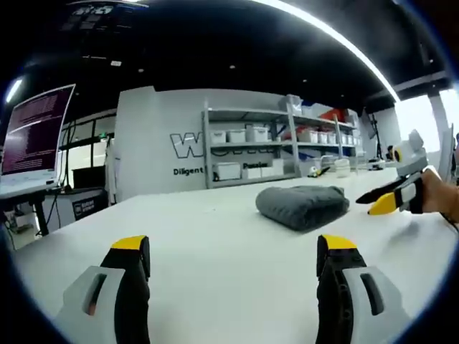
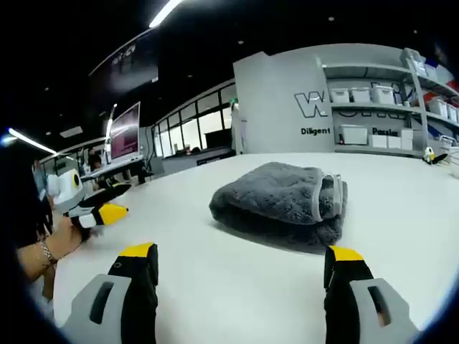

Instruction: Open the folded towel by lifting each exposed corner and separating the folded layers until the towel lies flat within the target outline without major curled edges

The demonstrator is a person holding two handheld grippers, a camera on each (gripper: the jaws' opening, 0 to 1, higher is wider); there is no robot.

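Both tools same build: left tool (image 1: 233, 261) and right tool (image 2: 240, 269) have black jaws with yellow tips, grey moulded housings, each with a dark slot. Beside the tabletop (image 2: 237, 287), the person's hand (image 2: 54, 240) wears a beaded bracelet at the wrist.

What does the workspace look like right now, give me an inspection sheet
Surface: white table, plain.
Job's things: grey towel folded, lying on the table, untouched; no outline seen.
Clutter: nothing seen near the towel.
Grippers: left gripper open, held short of the towel; right gripper open, close in front of the towel.
Cables: cables hang below the monitor.
Surroundings: shelves with white bins, wall lettering, ceiling light strip.
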